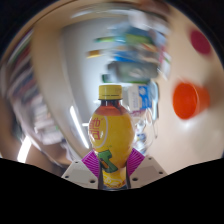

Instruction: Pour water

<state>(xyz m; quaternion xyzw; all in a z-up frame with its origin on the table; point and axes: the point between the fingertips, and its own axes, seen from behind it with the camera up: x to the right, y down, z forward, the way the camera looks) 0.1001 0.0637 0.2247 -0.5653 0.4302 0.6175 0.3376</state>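
On the far left the room is a blur of pale streaks and dark shapes, and nothing there can be told apart. A light surface (pixel 60 70) spreads out ahead and looks tilted. In the middle stands a bottle (pixel 115 135) with a yellow cap (pixel 110 93) and a yellow and red label. It is full of a yellow drink, not clear water. The bottle sits right between the fingers of the hand-held gripper (pixel 115 163). One purple pad (pixel 93 162) presses on its left side and the other pad (pixel 135 159) presses on its right side, so the hand-held gripper is closed tight around the lower part of the bottle and holds it. The bottle stands straight up along the fingers, with its cap on. Behind the bottle, a little to the right, lies a heap of blue and white things (pixel 135 60) on the surface, too blurry to name. Farther right, well apart from the bottle, an orange cup (pixel 189 100) rests on the surface with its open mouth showing. Above it, near the far edge, is a small red round thing (pixel 201 42).
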